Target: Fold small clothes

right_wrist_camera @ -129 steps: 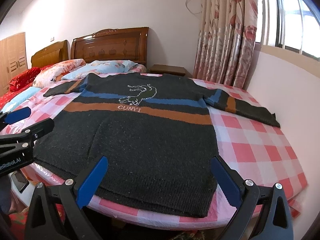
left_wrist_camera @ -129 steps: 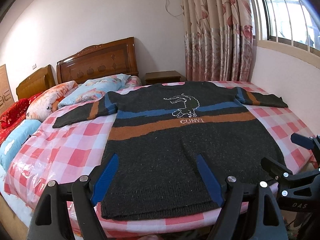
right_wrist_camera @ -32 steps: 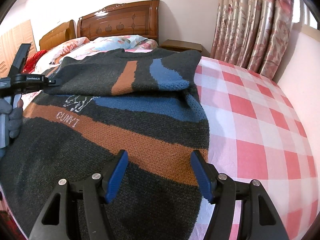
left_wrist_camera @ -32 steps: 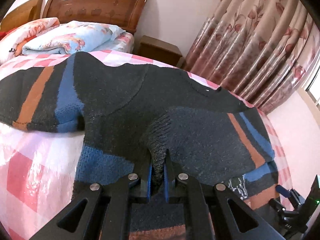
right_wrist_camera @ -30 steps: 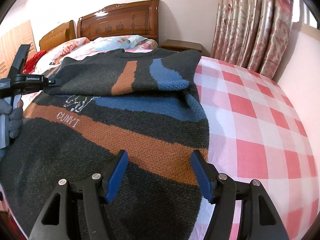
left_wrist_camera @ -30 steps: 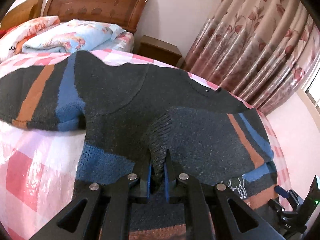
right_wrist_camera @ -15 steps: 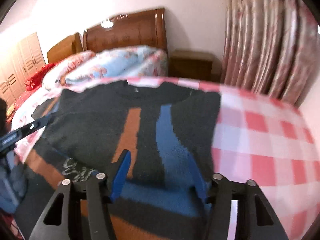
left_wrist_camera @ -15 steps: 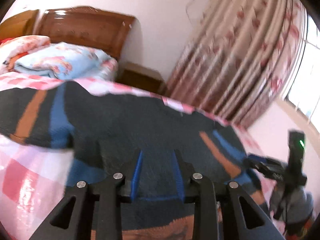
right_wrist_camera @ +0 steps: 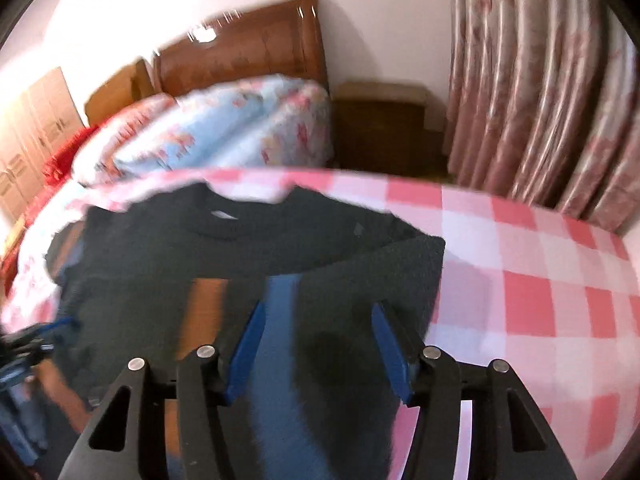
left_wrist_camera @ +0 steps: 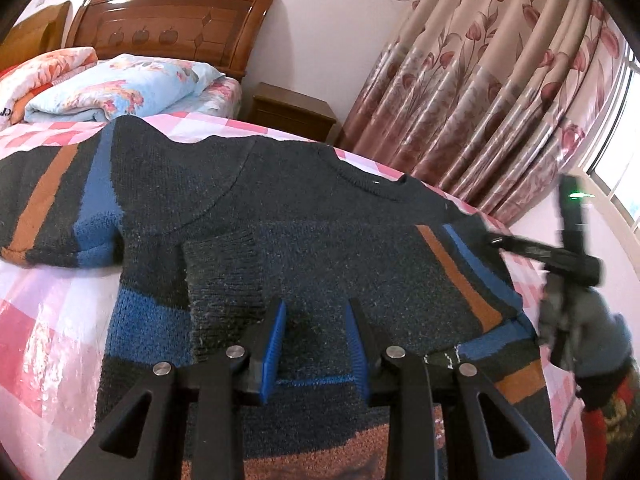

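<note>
A dark knitted sweater [left_wrist_camera: 280, 200] with blue and orange stripes lies flat on the bed. One sleeve [left_wrist_camera: 320, 264] is folded across its chest, and the other sleeve [left_wrist_camera: 52, 208] still stretches out to the left. My left gripper [left_wrist_camera: 316, 320] hovers open just above the folded sleeve's cuff, with nothing between its pads. My right gripper [right_wrist_camera: 318, 320] is open over the folded sleeve [right_wrist_camera: 360, 276] near the shoulder, below the collar [right_wrist_camera: 240, 224]. In the left wrist view a gloved hand holds the right gripper [left_wrist_camera: 560, 248] at the sweater's right edge.
The pink checked bed cover [right_wrist_camera: 520, 280] shows bare to the right of the sweater. Pillows [left_wrist_camera: 120, 84] and a wooden headboard [left_wrist_camera: 168, 28] lie beyond the collar. A nightstand [left_wrist_camera: 292, 116] and flowered curtains [left_wrist_camera: 480, 100] stand behind the bed.
My left gripper has let go of the sleeve cuff and its jaws have opened. My right gripper has travelled from the sweater's waist up to the shoulder area.
</note>
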The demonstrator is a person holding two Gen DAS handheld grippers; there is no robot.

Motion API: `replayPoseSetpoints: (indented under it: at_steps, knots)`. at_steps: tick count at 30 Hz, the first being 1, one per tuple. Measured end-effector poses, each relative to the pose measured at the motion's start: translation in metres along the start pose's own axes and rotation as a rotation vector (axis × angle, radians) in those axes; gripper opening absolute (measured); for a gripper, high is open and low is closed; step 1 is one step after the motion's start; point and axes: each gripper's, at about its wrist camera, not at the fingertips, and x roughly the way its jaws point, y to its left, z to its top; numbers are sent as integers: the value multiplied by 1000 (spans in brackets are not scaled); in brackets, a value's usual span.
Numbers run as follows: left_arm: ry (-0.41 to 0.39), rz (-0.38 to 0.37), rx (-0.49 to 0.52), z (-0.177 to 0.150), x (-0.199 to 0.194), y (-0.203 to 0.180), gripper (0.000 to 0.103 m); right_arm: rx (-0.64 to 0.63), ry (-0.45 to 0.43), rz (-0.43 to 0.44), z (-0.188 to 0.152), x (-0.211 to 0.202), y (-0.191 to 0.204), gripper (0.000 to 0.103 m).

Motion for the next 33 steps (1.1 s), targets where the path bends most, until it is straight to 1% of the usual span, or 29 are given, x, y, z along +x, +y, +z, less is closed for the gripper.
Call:
replayPoseSetpoints:
  at_steps: [1,2,4,5,7,8,9,10,11,13,14,16,19,20,22,23,24,26,28,29,31,32,33]
  knots:
    - [1,-5,-4,0,0,1,31,5,7,-3,1,7,-6,103]
    - [1,-5,-5,0,-1,0,31,21,-14,8,5,7,-12,103]
    - [-1,-5,-5,0,-2,-1,31,71,-17,38,11,5,-19,103]
    - [-1,-5,-4,0,-2,-1,31,76,-43,32,15,-1,-19,103]
    - [0,-5,-3,1,-2,-2,32,61,-63,19,19,-3,-18,103]
    - [0,-6,-3,0,-2,-2,32,62,-51,20,21,2,-19,103]
    - [0,-7,-5,1,-2,-2,32,66,-6,15,22,14,-21,103]
    - [0,-9,-7,1,-2,-1,32,56,29,3,19,21,-24,103]
    - [0,-9,-8,1,-2,-1,32,10,6,-17,20,22,-20,103]
    - [0,-12,-10,1,-2,-1,32,8,19,-37,23,20,-20,103]
    - [-1,-12,-11,1,-2,-1,32,13,-3,-76,25,16,-19,103]
    - [-1,-13,-14,1,-2,-1,32,19,-49,-105,23,8,-21,103]
    - [-2,-19,-20,1,-2,1,33,92,71,-88,16,25,-37,103]
    - [-3,-22,-22,1,-2,1,33,119,57,-67,15,20,-41,103]
    - [-4,-29,-29,1,-3,3,34,185,42,-92,11,1,-46,103]
    - [-4,-32,-31,1,-3,3,34,190,-15,-66,5,-21,-40,103]
    - [-5,-34,-33,1,-3,4,34,171,-55,-47,-1,-35,-31,103]
    - [-5,-37,-33,1,-3,4,36,113,-106,-44,-16,-61,-8,103]
    - [-5,-42,-32,1,-3,3,38,24,-76,-19,-38,-72,24,103]
    - [-5,-44,-32,1,-4,3,38,-37,-45,-28,-53,-71,42,103]
    - [-5,-46,-35,1,-4,3,38,-131,23,-79,-75,-60,65,103]
    - [-5,-47,-37,1,-4,3,38,-190,53,-131,-90,-53,74,103]
    - [-5,-48,-38,1,-4,3,38,-250,34,-195,-104,-52,82,103]
